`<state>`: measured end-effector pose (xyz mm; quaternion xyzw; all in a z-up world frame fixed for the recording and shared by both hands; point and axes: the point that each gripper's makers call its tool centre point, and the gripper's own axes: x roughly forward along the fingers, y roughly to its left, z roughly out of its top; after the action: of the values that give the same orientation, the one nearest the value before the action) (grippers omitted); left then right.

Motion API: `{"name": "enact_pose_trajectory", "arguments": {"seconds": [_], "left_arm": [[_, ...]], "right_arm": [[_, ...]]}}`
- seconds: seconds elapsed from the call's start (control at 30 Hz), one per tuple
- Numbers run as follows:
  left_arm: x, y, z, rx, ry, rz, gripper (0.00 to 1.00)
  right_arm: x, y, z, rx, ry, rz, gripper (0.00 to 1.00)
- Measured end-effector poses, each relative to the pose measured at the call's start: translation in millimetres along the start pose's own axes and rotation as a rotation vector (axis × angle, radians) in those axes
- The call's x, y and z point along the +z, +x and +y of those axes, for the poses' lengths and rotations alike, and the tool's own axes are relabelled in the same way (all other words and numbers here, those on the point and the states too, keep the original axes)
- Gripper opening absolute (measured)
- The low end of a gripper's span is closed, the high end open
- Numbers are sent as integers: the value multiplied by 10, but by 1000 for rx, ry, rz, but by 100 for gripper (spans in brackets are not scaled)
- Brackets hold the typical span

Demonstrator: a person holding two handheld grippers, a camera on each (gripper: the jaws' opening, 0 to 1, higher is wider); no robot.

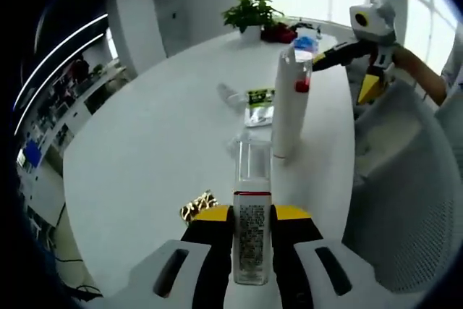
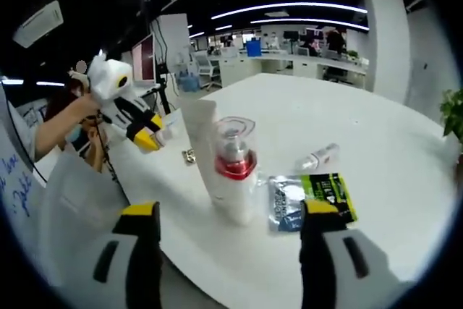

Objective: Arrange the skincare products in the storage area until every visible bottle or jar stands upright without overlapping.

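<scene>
My left gripper (image 1: 252, 213) is shut on a clear labelled bottle (image 1: 252, 244) with a red band; its clear cap points forward over the white table (image 1: 159, 142). Beyond it a tall white tube (image 1: 288, 113) stands upright, with a red-collared pump bottle (image 1: 303, 77) right behind it. My right gripper (image 2: 231, 215) is open, its jaws wide apart in front of that pump bottle (image 2: 234, 168) and the tube (image 2: 205, 146). It also shows from the other side as the right gripper (image 1: 322, 63). The left gripper (image 2: 148, 135) appears held by a person's hand.
A green-and-black sachet (image 2: 311, 197) lies flat beside the pump bottle, and a small clear bottle (image 2: 318, 155) lies on its side past it. A gold wrapper (image 1: 199, 208) sits near my left jaws. A potted plant (image 1: 249, 12) stands at the far table edge; a white mesh chair (image 1: 412, 200) is alongside.
</scene>
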<state>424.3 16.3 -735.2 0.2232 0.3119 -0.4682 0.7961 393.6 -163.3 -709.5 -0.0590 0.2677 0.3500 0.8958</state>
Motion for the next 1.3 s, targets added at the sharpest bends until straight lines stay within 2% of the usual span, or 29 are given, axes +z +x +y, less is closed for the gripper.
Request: {"name": "enact_pose_trajectory", "arguments": {"seconds": [0.47, 0.8, 1.17, 1.3], "left_arm": [[128, 33, -330, -56, 24, -28, 16], [263, 72, -553, -101, 31, -67, 16], [396, 90, -722, -145, 28, -110, 16], [434, 108, -784, -165, 28, -124, 16]], "right_arm": [[-29, 15, 163, 62, 28, -9, 57], [-15, 37, 299, 108, 85, -44, 49], [143, 57, 423, 180, 206, -148, 41], [167, 75, 501, 212, 237, -162, 44]]}}
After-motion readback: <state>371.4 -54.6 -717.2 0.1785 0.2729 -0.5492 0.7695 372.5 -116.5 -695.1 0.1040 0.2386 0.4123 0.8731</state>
